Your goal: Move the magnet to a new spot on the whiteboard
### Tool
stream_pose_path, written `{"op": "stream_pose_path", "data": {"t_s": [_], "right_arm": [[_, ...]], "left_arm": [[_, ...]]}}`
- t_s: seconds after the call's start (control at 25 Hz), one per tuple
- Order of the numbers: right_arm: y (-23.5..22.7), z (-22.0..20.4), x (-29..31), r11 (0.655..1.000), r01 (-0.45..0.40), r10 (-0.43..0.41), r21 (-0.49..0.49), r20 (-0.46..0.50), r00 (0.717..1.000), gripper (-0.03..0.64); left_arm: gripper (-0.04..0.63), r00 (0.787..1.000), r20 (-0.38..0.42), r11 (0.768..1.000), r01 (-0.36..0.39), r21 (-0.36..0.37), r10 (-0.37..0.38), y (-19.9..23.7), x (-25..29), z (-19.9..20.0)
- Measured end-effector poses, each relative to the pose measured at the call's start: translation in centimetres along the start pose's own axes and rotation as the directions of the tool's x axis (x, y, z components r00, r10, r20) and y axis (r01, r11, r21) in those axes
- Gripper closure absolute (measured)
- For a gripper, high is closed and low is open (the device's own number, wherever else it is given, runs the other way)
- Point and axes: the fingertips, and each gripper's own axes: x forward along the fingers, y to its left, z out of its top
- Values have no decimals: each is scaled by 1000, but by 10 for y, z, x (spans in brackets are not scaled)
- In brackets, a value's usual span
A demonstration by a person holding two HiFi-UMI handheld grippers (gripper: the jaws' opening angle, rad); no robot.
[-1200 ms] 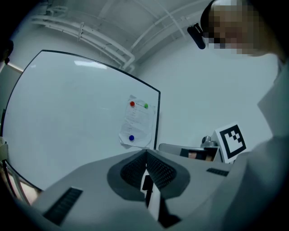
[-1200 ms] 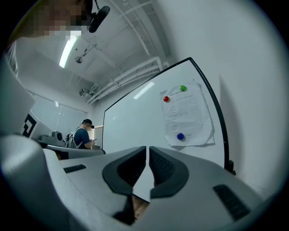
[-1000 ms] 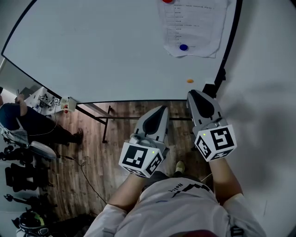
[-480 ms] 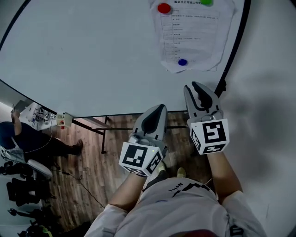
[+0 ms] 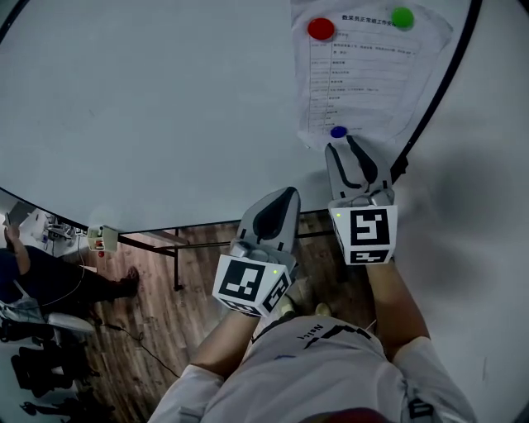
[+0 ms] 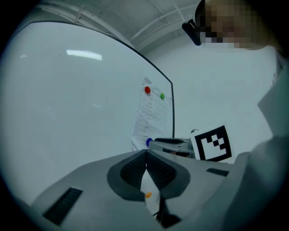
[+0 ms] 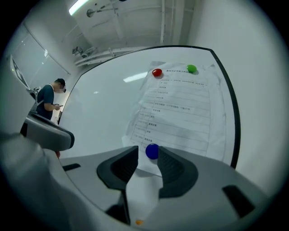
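Observation:
A blue magnet (image 5: 338,131) (image 7: 151,151) pins the lower edge of a printed sheet (image 5: 364,74) to the whiteboard (image 5: 165,99). A red magnet (image 5: 321,29) and a green magnet (image 5: 402,17) hold the sheet's top. My right gripper (image 5: 345,147) (image 7: 148,155) has its tips at the blue magnet, which lies between them nearer the right jaw. Its jaws are opening and do not press on it. My left gripper (image 5: 277,202) (image 6: 146,153) hangs lower and to the left, shut and empty. A small orange magnet (image 7: 138,221) shows on the board below the jaws.
The whiteboard's black frame (image 5: 430,91) runs close to the right of the sheet, with a bare wall (image 5: 488,206) beyond it. Below the board are its stand (image 5: 157,240) and a wooden floor (image 5: 165,306). A person (image 7: 47,101) stands far off to the left.
My right gripper has risen up the board to the blue magnet and spread its jaws. The orange magnet is hidden behind it in the head view. The left gripper stays put.

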Motion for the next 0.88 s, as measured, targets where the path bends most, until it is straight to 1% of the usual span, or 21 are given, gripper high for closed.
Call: {"op": "stream_pose_path", "data": {"t_s": [0.16,0.36,0.56,0.76,0.88], "right_arm": [[-3,-4,11,997,57,-58,-43,-20,998,486],[-5,-4,14,990,115,-117,-81,-14,993,485],[-8,-5,14,986,145,-147,-87,-17,989,485],[-9,-8,20,986,140,-144,-89,-38,989,482],[-10,-9,22,984,153,-158,-93,-51,986,483]], "left_arm": [[584,999,-5,999,32,-11,-32,10,7,-3],[584,998,-14,998,64,-24,-65,15,13,-7],[584,997,-17,996,81,-29,-81,18,14,-9],[584,996,-16,996,82,-31,-83,21,13,-10],[584,997,-14,996,82,-32,-82,22,12,-9]]}}
